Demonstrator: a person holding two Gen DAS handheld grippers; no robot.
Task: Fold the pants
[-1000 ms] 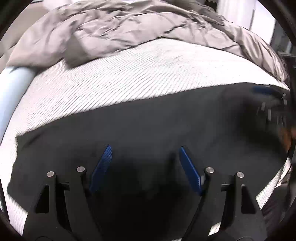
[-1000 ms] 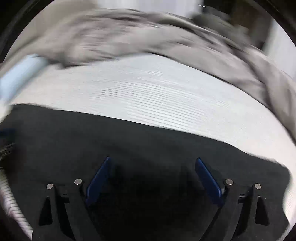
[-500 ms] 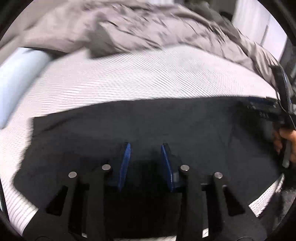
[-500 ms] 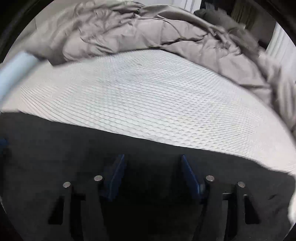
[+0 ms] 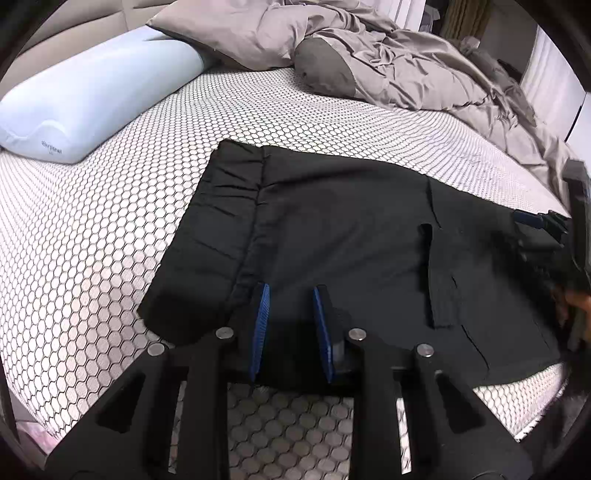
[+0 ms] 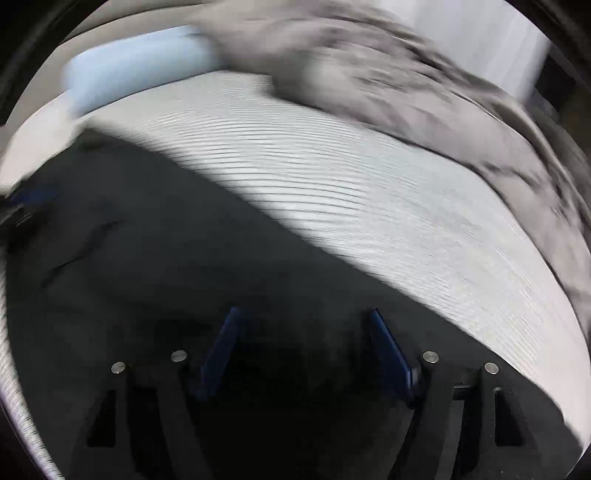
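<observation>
Left gripper (image 5: 290, 325): jaws narrowed, just closing over the near hem, gap visible, nothing pinched.
Right gripper (image 6: 304, 354): jaws wide, just reopening above dark cloth, blurred.
Pants (image 5: 332, 236): black, matte, flat on the mattress, gathered waistband leftward; seemingly folded lengthwise, crosswise fold judged pending.
Mattress (image 5: 92, 240): white honeycomb knit.
Pillow (image 5: 92, 88): pale blue, contoured.
Duvet (image 5: 388, 55): grey, rumpled.

I am working in a bedroom of a home. In front of me is a bed (image 5: 110, 236) with a white cover in a honeycomb print. A pale blue pillow (image 5: 92, 99) lies at its head against a padded headboard (image 5: 74, 40). A crumpled grey duvet (image 5: 388, 62) is bunched along the far side. White curtains (image 6: 461, 33) hang behind.
</observation>
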